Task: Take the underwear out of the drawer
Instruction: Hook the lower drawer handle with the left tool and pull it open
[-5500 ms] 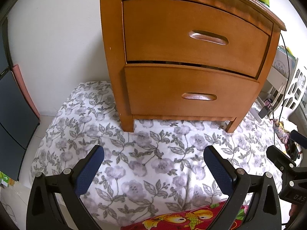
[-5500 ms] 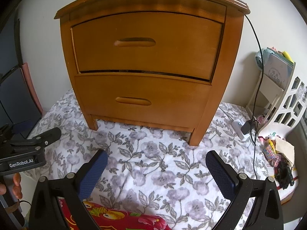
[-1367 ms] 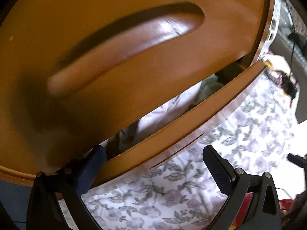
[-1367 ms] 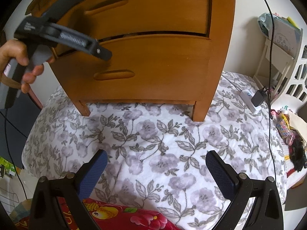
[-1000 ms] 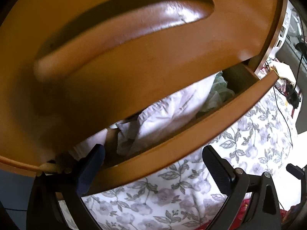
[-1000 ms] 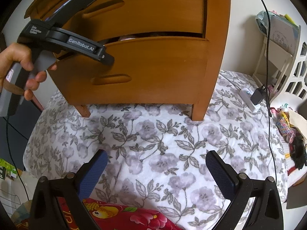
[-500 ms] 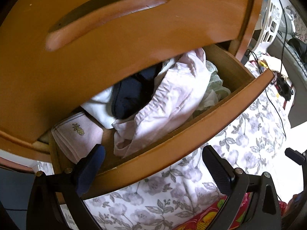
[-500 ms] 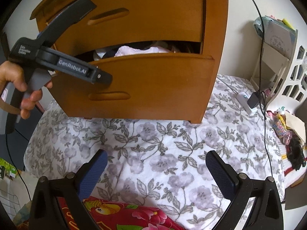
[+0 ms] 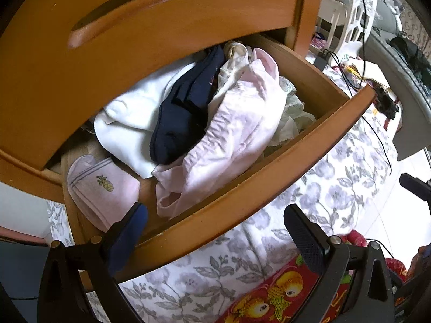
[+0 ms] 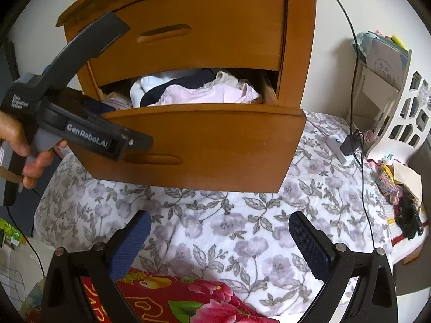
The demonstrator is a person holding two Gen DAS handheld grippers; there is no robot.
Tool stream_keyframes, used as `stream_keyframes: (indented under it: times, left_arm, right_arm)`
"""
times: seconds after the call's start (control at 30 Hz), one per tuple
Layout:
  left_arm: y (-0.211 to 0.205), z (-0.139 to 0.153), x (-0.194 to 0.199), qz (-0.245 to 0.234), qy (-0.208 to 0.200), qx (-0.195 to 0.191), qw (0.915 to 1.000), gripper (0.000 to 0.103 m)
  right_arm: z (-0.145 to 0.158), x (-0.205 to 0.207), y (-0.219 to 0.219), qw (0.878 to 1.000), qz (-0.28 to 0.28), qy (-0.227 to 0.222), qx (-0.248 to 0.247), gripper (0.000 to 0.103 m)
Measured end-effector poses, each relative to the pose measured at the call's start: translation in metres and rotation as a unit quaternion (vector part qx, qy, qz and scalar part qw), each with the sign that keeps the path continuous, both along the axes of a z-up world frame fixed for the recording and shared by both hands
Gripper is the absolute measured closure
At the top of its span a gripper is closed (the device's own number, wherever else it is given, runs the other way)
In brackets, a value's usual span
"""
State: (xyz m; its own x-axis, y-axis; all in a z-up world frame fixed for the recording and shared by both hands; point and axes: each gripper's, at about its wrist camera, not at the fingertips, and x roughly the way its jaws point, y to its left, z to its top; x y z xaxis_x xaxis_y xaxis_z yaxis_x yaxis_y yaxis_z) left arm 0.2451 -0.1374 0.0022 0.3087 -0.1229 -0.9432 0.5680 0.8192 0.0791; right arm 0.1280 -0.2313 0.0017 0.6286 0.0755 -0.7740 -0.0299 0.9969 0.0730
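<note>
**Lower drawer out, garments not yet touched**

Sliding well out of the nightstand (image 10: 299, 27) since the earlier frames, the lower drawer (image 10: 204, 148) is now showing its contents, where before it was sitting shut. The left gripper (image 9: 215, 231) is hanging at the drawer's left end, its fingers spread wide, one blue pad (image 9: 129, 231) reaching inside the front panel and the other sitting outside it over the floral quilt (image 9: 350, 167); it is pinching nothing. Inside, the underwear is lying heaped: a crumpled pale pink garment (image 9: 237, 134) on top near the front, a navy piece (image 9: 183, 113) beside it, white cloth (image 9: 134, 118) behind, and a folded pink item with a pineapple motif (image 9: 102, 185) at the left. The right gripper (image 10: 218, 239) is hovering low over the quilt, well clear of the drawer, fingers spread and empty. Opening appears finished; picking a garment and lifting it out is remaining.
</note>
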Motion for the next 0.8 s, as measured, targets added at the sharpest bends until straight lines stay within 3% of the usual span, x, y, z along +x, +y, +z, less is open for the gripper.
stream_keyframes:
  times: [0.8]
  left_arm:
    - [0.004,0.001,0.002,-0.013,0.003,0.005,0.9999,0.002]
  right_arm:
    - [0.025,-0.034,0.006,1.000,0.001,-0.023,-0.011,0.000]
